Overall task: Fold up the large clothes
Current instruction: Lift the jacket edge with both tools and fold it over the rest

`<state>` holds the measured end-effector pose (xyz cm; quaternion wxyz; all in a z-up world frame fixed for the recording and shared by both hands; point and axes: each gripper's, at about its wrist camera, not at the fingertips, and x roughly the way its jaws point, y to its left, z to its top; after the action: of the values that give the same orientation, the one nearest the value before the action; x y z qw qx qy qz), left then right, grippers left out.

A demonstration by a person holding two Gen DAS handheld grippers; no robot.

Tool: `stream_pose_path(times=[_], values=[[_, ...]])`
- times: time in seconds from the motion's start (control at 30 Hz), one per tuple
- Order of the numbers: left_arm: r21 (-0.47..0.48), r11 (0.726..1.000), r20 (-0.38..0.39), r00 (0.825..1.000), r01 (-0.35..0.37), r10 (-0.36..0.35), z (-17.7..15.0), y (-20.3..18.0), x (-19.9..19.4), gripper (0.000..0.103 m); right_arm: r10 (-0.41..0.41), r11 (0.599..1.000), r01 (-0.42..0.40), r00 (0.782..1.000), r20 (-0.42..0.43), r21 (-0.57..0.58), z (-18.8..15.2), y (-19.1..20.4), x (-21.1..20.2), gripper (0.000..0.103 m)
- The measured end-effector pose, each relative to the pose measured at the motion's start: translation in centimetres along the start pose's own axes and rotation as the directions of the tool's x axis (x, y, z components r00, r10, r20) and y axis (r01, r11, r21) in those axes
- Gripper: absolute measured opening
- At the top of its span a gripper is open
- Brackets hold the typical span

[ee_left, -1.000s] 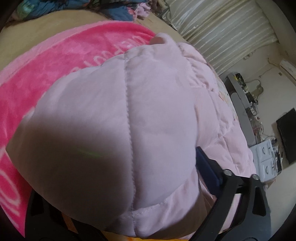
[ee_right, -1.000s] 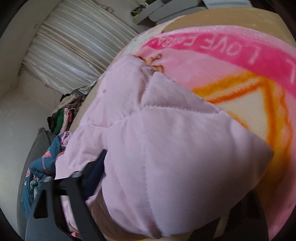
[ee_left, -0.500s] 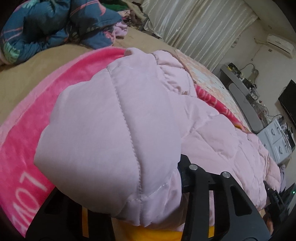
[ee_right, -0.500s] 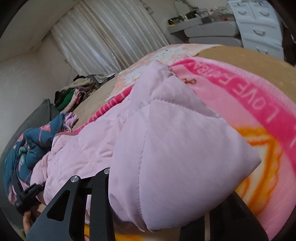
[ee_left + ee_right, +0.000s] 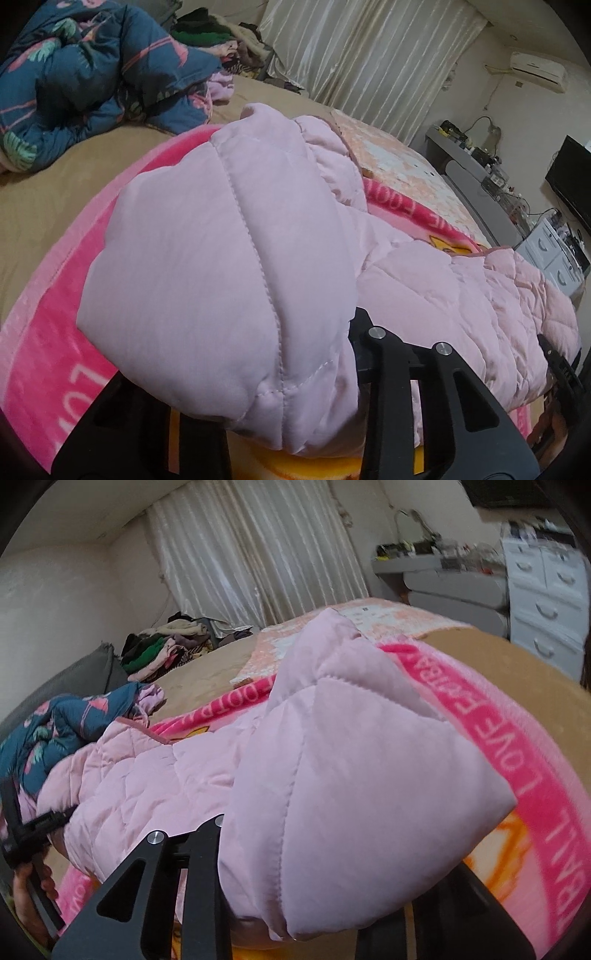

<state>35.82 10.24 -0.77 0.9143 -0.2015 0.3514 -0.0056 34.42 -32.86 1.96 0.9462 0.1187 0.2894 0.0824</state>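
Observation:
A pale pink quilted jacket point(image 5: 229, 258) lies on a bright pink blanket point(image 5: 44, 354) on the bed. My left gripper point(image 5: 266, 417) is shut on one corner of the jacket, and the puffy fabric drapes over its fingers and hides the tips. My right gripper point(image 5: 314, 904) is shut on the other corner of the jacket point(image 5: 351, 794), also covered by fabric. The rest of the jacket stretches between the two grippers. The right gripper shows at the far right of the left wrist view point(image 5: 557, 365), and the left gripper at the far left of the right wrist view point(image 5: 26, 834).
A dark blue flowered quilt point(image 5: 92, 81) is bunched at the bed's far left. A pile of clothes point(image 5: 166, 646) lies by the curtains point(image 5: 255, 550). A grey desk point(image 5: 476, 184), white drawers point(image 5: 546, 594) and a TV point(image 5: 572, 177) stand beyond the bed's right side.
Both grippers have lifted and tilted up with the jacket corners held. More of the room and of the jacket's body now shows between them.

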Motion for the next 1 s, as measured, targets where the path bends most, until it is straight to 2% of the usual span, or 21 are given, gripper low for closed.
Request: stream_pose_path(times=[0.17, 0.33, 0.67, 1.0], values=[[0.02, 1.0, 0.016, 1.0, 0.01, -0.01, 0.2, -0.1, -1.9, 0.026, 0.009, 0.993, -0.005, 0.999, 0.036, -0.121, 0.5, 2.3, -2.3, 0.025], [0.045, 0.999, 0.034, 0.999, 0.013, -0.014, -0.5, 0.5, -4.5, 0.026, 0.04, 0.973, -0.024, 0.997, 0.063, -0.229, -0.4, 4.1, -5.5, 0.025], [0.094, 0.996, 0.028, 0.999, 0.012, -0.015, -4.8, 1.0, -9.2, 0.026, 0.056, 0.968, -0.041, 0.997, 0.053, -0.249, -3.6, 3.2, -10.7, 0.025], [0.131, 0.991, 0.022, 1.0, -0.003, 0.0, -8.8, 1.6, -12.3, 0.027, 0.054, 0.971, -0.044, 0.998, 0.037, -0.233, -6.8, 2.0, -15.1, 0.025]])
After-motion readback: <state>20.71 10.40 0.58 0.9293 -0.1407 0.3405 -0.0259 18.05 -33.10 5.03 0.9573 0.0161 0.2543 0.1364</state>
